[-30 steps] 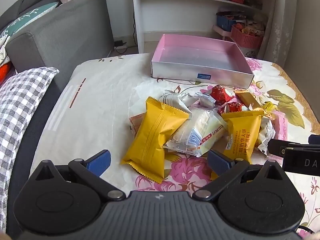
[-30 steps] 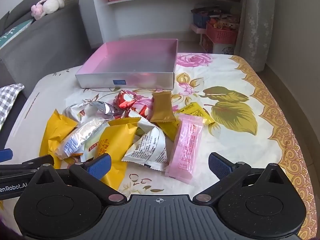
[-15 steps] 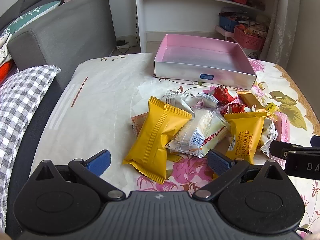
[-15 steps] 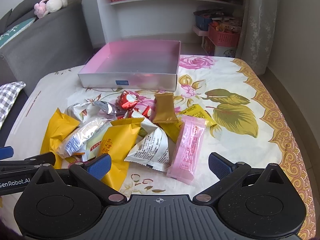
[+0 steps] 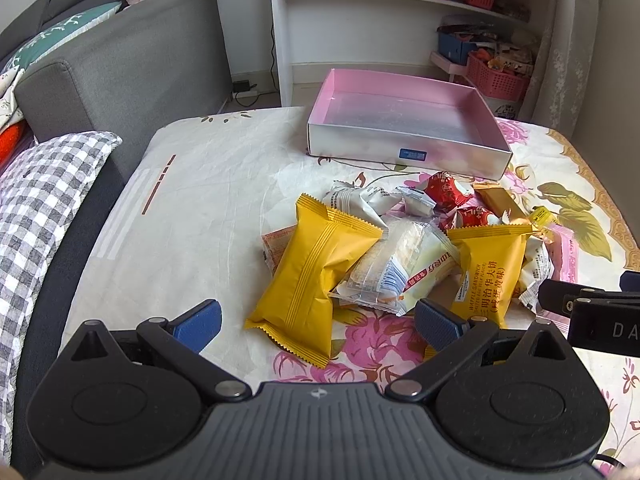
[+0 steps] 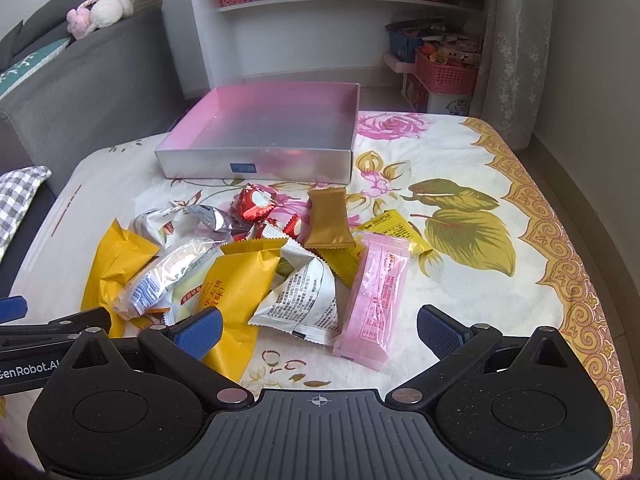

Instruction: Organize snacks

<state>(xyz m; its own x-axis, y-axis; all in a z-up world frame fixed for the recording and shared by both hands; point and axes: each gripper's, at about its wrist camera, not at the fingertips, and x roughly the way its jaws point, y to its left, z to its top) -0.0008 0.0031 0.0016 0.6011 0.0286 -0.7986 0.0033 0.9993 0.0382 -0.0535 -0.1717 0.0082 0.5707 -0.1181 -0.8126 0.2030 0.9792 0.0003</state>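
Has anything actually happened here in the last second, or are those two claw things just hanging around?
Very little. Both views shift slightly, so the left gripper and right gripper seem to have drifted a little, though I cannot say which way. Nothing was grabbed or released: both stay open and empty. The snack pile lies as before, and the pink box remains empty.

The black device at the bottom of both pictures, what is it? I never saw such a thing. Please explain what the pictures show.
It is a hand-held gripper with two blue-tipped fingers; a person holds one in each hand, and a camera on each looks forward along the fingers. One picture comes from the left gripper, the other from the right gripper. Both are open and hold nothing. On the flowered cloth lies a pile of wrapped snacks, such as a yellow packet and a pink packet. Behind the pile stands an empty pink box.
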